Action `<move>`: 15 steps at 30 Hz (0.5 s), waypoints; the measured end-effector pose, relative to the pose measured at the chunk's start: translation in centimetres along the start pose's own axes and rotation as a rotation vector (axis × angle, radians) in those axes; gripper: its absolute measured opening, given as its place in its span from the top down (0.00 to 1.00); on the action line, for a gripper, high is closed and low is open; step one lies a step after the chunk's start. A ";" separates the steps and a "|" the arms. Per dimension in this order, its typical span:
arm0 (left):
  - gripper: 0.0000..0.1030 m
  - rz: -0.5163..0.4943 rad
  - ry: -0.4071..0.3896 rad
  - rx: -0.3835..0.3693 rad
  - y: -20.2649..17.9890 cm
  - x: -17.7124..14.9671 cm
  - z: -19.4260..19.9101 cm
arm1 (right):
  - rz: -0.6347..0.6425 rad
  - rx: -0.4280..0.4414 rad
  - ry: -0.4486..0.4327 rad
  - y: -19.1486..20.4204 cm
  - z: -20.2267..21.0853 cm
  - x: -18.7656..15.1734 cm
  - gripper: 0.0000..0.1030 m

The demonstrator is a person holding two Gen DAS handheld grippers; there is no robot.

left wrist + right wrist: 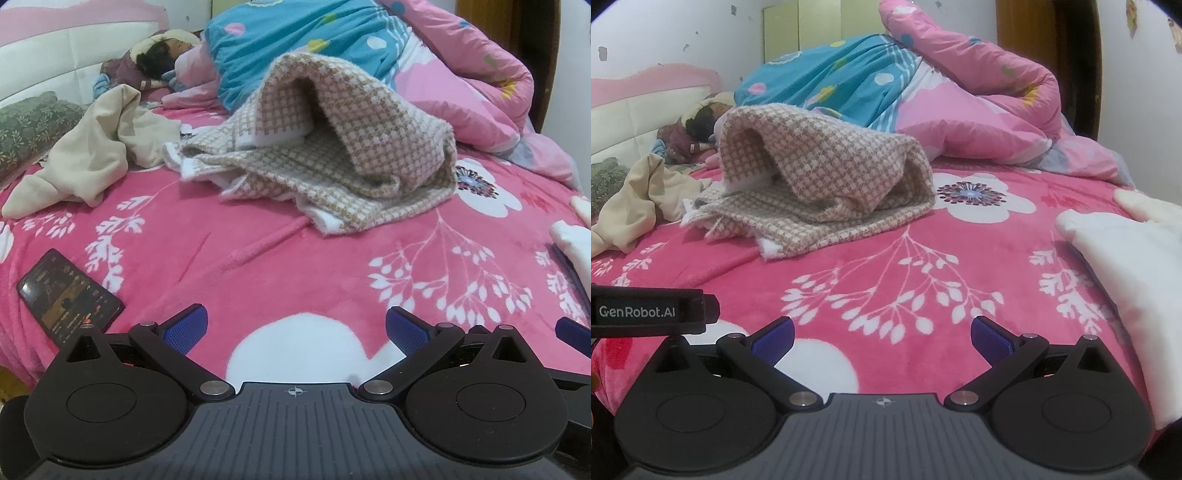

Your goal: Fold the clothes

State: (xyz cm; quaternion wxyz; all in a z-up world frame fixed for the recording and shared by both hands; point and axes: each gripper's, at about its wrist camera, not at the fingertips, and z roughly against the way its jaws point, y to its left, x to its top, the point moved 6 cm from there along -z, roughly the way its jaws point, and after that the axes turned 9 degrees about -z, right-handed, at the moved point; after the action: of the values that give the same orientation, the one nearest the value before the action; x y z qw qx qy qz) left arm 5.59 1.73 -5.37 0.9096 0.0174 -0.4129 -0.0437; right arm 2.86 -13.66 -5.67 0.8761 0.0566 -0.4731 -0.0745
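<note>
Pink fleece blanket (258, 258) w/ white leaf + flower print covers the bed, fills most of both views.

L gripper (295, 328): low over blanket at bottom centre of left wrist view, level, pointing up the bed. Blue-padded fingers (184, 326) spread wide, nothing between them, only blanket.

R gripper (882, 334): same pose in right wrist view, bottom centre, level, low over blanket. Fingers (774, 339) spread wide, holding nothing. L gripper body w/ "GenRobot.AI" label pokes in at left edge of right wrist view, so the two sit side by side, just apart.

Checked garment (325, 158), tan/white houndstooth knit: heaped mid-frame, upper centre, well ahead of both grippers. Part lies flat, part stands up in a loose arch. Not touched by either gripper.

Cream garment (92, 155): crumpled, left of checked one, just beside it.

White cloth (1126, 288): right edge of frame, near R gripper; what it is, can't tell.

Phone (70, 295): screen lit, lower left, on blanket just beside L gripper.

Quilt (295, 48), blue + pink, piled at top of frame behind checked garment. Person lying at upper left by white headboard (44, 62).
</note>
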 end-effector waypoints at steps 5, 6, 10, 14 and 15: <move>0.00 -0.002 0.000 0.001 0.0 0.0 0.0 | 0.002 0.000 0.004 0.2 -0.1 0.0 0.00; 0.00 -0.003 0.001 0.000 0.0 0.0 0.0 | 0.002 0.000 0.004 0.2 -0.1 0.0 0.00; 0.00 -0.005 0.003 0.000 0.0 0.1 -0.1 | 0.002 0.000 0.005 0.3 -0.3 0.1 0.00; 0.00 -0.002 0.006 0.001 0.1 0.3 -0.2 | 0.003 0.002 0.007 0.4 -0.4 0.2 0.00; 0.00 -0.001 0.005 0.003 0.1 0.3 -0.2 | 0.003 0.002 0.007 0.5 -0.6 0.3 0.00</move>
State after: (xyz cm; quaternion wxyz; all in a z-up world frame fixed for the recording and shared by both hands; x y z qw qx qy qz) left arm 5.96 1.79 -5.22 0.9105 0.0189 -0.4107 -0.0435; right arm 3.55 -13.20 -5.61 0.8779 0.0572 -0.4700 -0.0723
